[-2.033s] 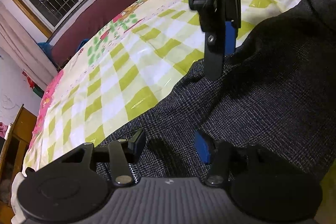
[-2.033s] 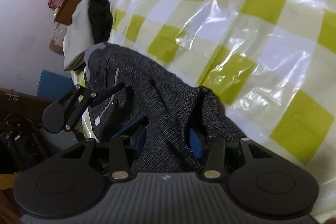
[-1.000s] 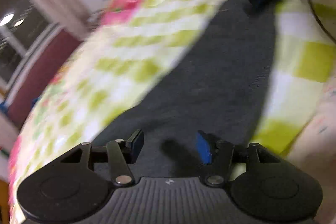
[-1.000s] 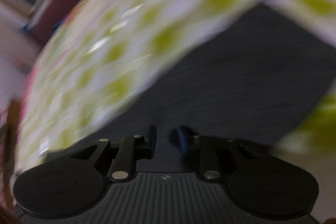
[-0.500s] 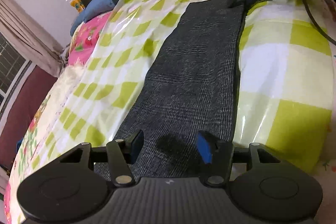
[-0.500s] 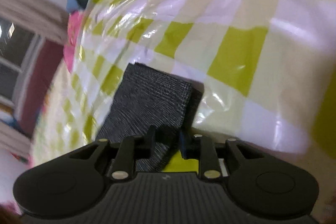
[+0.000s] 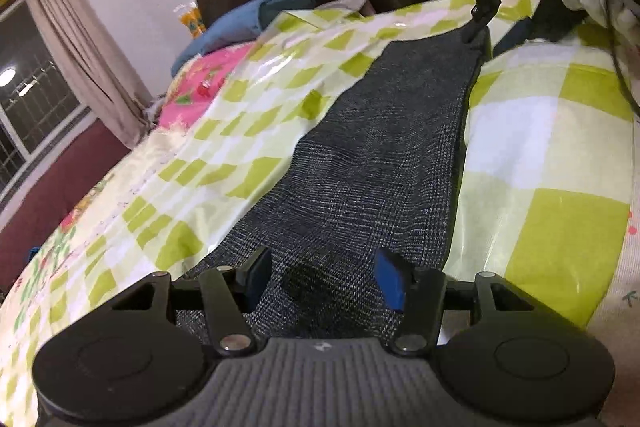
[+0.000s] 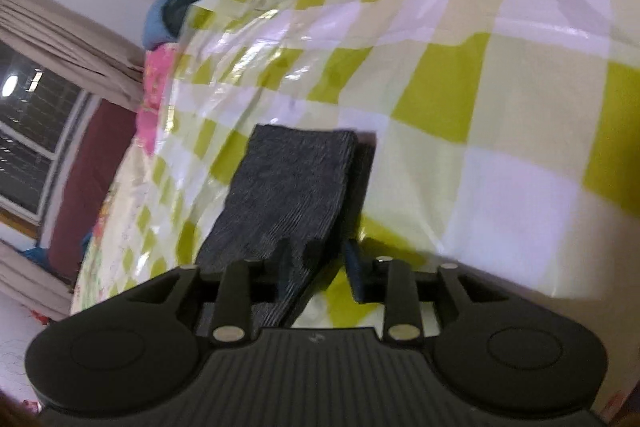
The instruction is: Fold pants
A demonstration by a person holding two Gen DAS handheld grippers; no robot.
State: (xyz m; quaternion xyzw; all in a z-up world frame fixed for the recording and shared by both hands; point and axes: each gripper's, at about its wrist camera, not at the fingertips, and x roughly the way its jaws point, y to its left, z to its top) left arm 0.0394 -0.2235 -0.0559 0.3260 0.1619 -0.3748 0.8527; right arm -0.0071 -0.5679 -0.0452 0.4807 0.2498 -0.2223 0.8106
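Pants (image 7: 372, 163), dark grey, lie stretched up the frame's centre on the green-checked plastic sheet (image 7: 552, 131). Left gripper (image 7: 322, 277) stands open over the near end. Right gripper (image 8: 316, 263), lower centre, stands parted around the far end's edge.

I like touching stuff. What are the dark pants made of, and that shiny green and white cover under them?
The pants look like woven cloth, dark grey with fine pale threads crossing in a faint check, matte and probably a bit rough. The cover looks like thin plastic sheeting: it glints under the light and crinkles, so likely smooth and slippery.
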